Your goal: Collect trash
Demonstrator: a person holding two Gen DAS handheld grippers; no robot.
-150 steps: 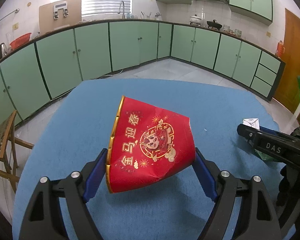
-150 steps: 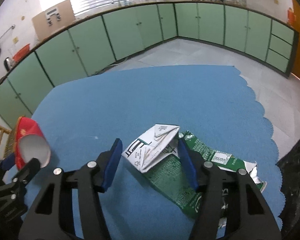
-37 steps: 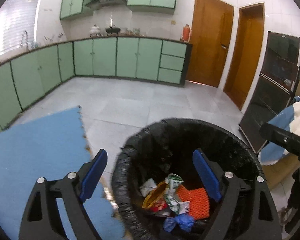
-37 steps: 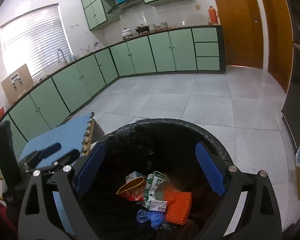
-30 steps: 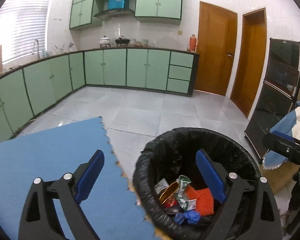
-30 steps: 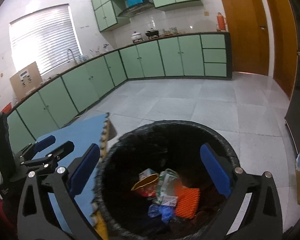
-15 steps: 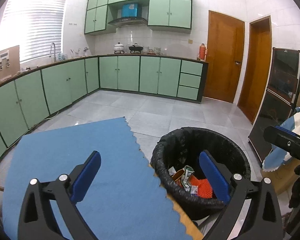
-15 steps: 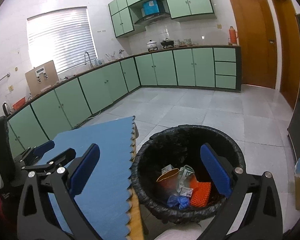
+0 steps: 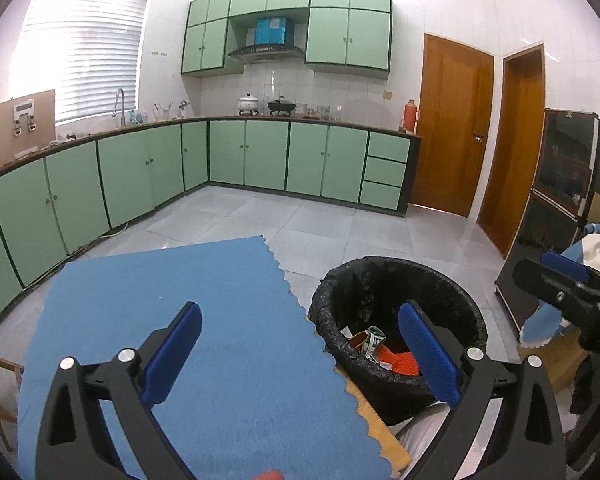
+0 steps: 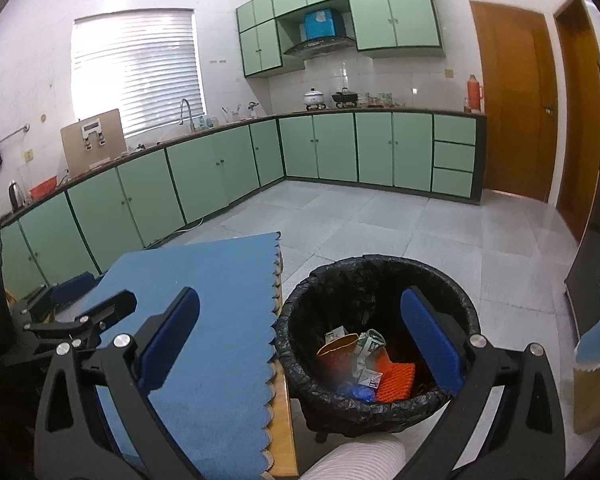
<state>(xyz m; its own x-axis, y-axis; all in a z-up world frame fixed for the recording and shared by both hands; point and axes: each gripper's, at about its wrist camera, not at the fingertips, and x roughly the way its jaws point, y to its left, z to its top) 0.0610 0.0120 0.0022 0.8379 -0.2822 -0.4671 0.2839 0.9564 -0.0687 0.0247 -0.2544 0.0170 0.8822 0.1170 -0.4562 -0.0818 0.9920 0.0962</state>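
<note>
A black-lined trash bin stands on the floor beside the table; it also shows in the right wrist view. Inside lie the red paper cup, the green carton, an orange mesh piece and blue scraps. My left gripper is open and empty, held over the table's right edge. My right gripper is open and empty, above the bin's left rim. The left gripper also shows at the left of the right wrist view.
The table carries a blue scalloped cloth, seen too in the right wrist view. Green cabinets line the walls. Wooden doors and a dark cabinet stand right. A white ribbed object lies below the bin.
Both grippers have pulled back and up from over the bin towards the table; the bin looks smaller and more cloth shows. Both stay open and empty.
</note>
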